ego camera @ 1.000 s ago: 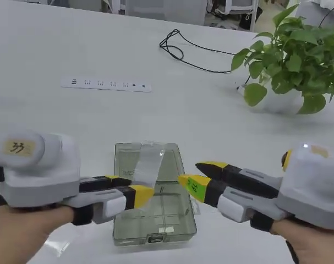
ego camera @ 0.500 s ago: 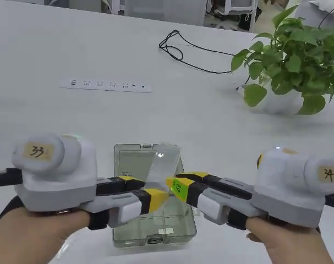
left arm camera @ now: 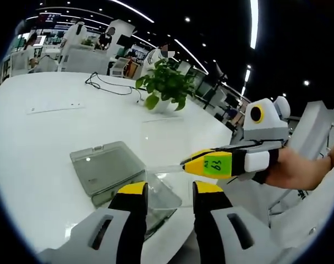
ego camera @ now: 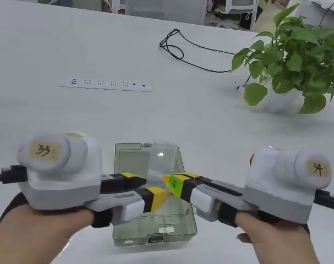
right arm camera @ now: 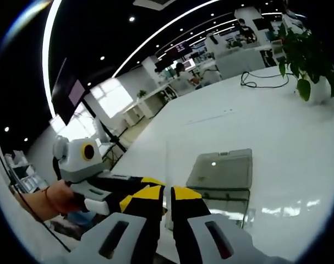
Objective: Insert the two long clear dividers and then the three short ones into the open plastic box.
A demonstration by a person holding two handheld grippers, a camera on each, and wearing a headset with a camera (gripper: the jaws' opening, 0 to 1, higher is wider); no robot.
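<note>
Item: plastic box, rectangular, of clear green-tinted plastic with thin walls. It lies open, its flat lid folded back on the far side and a small latch on the near wall, and it sits on the table directly beneath both sets of jaws. Item: clear divider, a thin, glossy, see-through strip held on end above the open box. In the right gripper view the clear divider shows edge-on as a fine line rising from between the jaws. Right gripper: pale grey body labelled 34, black jaws with yellow tips and a green sticker; jaws pressed together, pinching the lower part of the divider. Left gripper: matching body labelled 33; jaws spread, tips just beside those of the right gripper; whether they touch the divider cannot be told. Surface: smooth white table bearing a white power strip, a looped black cable and a leafy green potted plant in a white pot, all well apart from the box. Room: open office, white desks, dark ceiling with strip lights and round spots.
</note>
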